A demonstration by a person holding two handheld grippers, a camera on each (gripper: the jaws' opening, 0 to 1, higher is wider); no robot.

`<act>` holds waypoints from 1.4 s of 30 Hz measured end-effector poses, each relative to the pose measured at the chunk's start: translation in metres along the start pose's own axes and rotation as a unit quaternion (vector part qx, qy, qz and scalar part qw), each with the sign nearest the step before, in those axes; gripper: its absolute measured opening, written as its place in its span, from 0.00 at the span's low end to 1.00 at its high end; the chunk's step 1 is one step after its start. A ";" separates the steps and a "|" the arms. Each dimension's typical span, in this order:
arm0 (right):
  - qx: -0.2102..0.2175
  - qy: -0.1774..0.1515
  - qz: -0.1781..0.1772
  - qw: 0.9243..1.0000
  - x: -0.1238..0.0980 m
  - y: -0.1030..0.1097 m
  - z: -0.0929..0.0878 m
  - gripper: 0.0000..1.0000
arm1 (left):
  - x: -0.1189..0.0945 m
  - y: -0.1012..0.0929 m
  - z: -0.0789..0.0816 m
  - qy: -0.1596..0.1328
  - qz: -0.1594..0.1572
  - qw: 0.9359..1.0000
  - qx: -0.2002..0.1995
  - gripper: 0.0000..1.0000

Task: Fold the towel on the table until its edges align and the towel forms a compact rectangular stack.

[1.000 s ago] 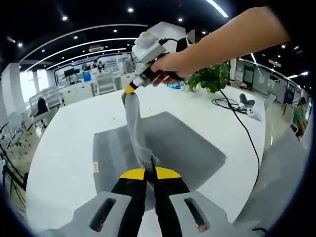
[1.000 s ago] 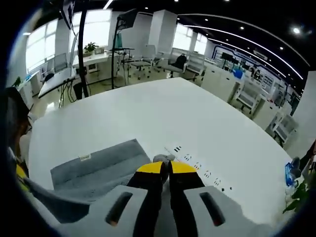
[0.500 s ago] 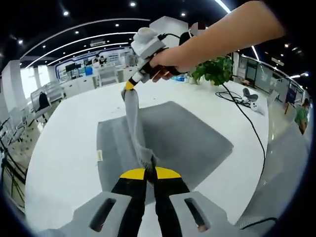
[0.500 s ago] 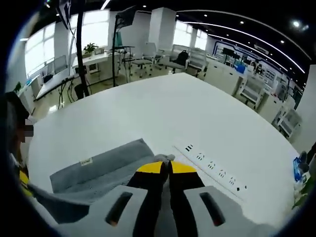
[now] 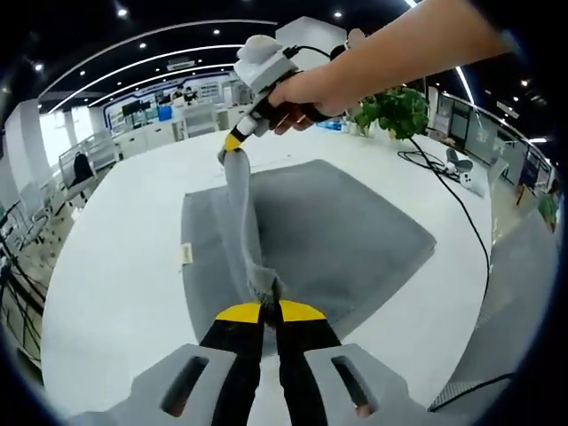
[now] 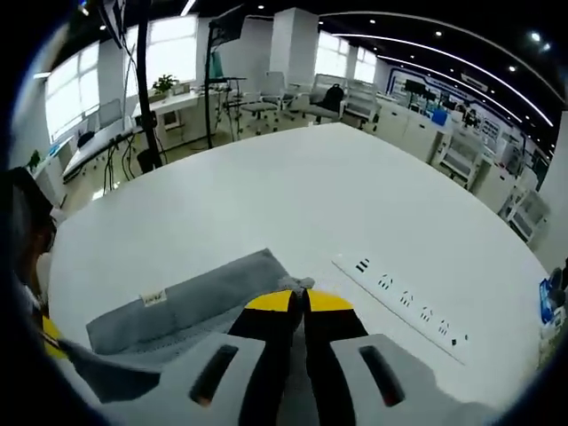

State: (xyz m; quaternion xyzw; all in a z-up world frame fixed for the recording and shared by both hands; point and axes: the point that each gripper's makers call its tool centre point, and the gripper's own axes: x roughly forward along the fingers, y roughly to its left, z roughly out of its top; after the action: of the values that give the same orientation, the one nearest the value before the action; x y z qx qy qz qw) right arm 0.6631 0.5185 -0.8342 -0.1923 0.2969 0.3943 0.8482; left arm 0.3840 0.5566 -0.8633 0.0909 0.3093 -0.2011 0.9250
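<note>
towel point(image 5: 311, 231) flat on surface point(image 5: 115, 266) | lifted edge runs near-to-far | left gripper point(image 5: 269, 311), right gripper point(image 5: 232, 142): jaws pinching its ends

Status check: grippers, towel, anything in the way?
Left gripper and right gripper shut on towel edge, lifted taut. Cable lies beside it.

A leafy green potted plant point(image 5: 391, 110) stands at the far side of the white round tabletop point(image 5: 115, 248). Near it lies a black cable point(image 5: 461, 222) that runs along the tabletop, and a small white device point(image 5: 460, 165) sits beside the cable. A white flush-mounted power socket strip point(image 6: 404, 306) is set into the tabletop.
</note>
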 end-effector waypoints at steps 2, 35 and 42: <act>-0.001 0.002 0.003 1.000 -0.002 0.002 0.000 0.02 | 0.002 0.002 -0.005 0.009 0.002 1.000 -0.001 0.05; -0.007 0.008 0.029 1.000 0.043 0.033 0.003 0.01 | 0.010 0.018 -0.053 0.076 0.001 0.997 -0.020 0.09; 0.013 -0.031 0.035 0.999 0.043 0.038 0.018 0.13 | 0.001 0.018 -0.060 0.077 0.001 0.997 -0.027 0.09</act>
State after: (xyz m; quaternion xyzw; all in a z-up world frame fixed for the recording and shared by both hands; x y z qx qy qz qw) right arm 0.6617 0.5756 -0.8529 -0.1585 0.2819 0.4256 0.8451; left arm 0.3598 0.5899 -0.9104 0.0811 0.3853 -0.1841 0.9006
